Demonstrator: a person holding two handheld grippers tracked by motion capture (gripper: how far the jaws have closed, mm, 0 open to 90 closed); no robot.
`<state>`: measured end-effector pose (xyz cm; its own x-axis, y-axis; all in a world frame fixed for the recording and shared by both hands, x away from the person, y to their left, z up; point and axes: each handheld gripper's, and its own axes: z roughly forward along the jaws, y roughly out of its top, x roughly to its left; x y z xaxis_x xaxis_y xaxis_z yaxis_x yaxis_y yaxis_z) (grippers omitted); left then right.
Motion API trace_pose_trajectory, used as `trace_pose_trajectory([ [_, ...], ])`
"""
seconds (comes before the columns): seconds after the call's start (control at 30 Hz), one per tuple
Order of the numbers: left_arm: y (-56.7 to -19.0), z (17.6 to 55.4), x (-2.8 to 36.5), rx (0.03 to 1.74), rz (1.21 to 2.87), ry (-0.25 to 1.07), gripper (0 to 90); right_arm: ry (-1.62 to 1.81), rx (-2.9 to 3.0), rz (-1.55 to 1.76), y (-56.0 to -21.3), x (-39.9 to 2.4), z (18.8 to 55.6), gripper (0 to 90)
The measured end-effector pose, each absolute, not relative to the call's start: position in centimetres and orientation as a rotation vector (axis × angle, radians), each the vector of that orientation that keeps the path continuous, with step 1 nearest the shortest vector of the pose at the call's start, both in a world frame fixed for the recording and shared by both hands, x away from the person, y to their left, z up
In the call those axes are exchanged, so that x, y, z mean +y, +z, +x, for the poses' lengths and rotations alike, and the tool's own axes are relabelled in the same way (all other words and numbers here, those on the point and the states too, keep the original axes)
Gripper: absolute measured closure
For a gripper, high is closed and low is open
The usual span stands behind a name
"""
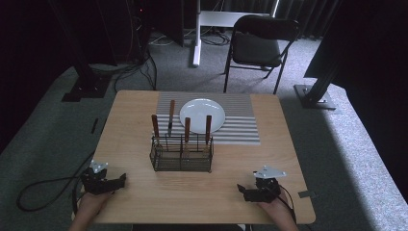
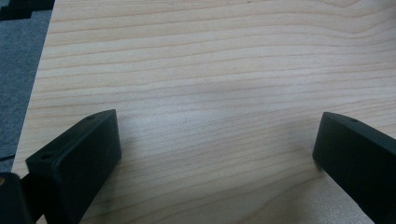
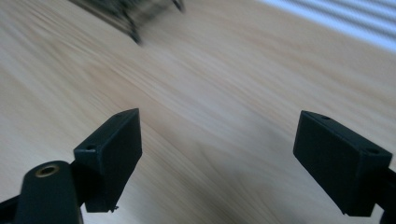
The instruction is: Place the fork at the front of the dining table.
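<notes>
A black wire caddy [image 1: 181, 154] stands at the middle of the wooden table [image 1: 144, 202], with three wooden-handled utensils [image 1: 187, 129] upright in it. Behind it a white plate [image 1: 202, 114] rests on a striped placemat [image 1: 240, 120], and a wooden-handled knife [image 1: 171, 117] lies on the mat left of the plate. My left gripper [image 1: 119, 182] sits at the table's near left edge, open, with bare wood between its jaws [image 2: 217, 140]. My right gripper [image 1: 243, 191] sits at the near right, open and empty [image 3: 217, 140]. The caddy's corner [image 3: 135, 14] shows blurred at the top of the right gripper view.
A black folding chair [image 1: 260, 45] stands beyond the table on grey carpet. Black stand bases [image 1: 84, 89] sit at the far left and far right. Cables trail on the floor at the left [image 1: 43, 187].
</notes>
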<state>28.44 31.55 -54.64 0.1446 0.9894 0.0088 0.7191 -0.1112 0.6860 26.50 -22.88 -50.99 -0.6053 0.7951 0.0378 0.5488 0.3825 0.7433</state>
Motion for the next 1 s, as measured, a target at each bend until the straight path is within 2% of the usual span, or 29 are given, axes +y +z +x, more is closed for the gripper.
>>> trace_pose_trajectory([
  [0.6, -54.7, 28.4, 31.6, 1.627, 1.892, 0.658, 0.7, 1.248, 2.342, 0.910, -43.7, -16.5, 26.0, 15.7],
  [1.0, -54.7, 28.4, 31.6, 1.627, 1.891, 0.658, 0.7, 1.299, 2.319, 0.807, -41.3, -12.7, 26.4, 18.8],
])
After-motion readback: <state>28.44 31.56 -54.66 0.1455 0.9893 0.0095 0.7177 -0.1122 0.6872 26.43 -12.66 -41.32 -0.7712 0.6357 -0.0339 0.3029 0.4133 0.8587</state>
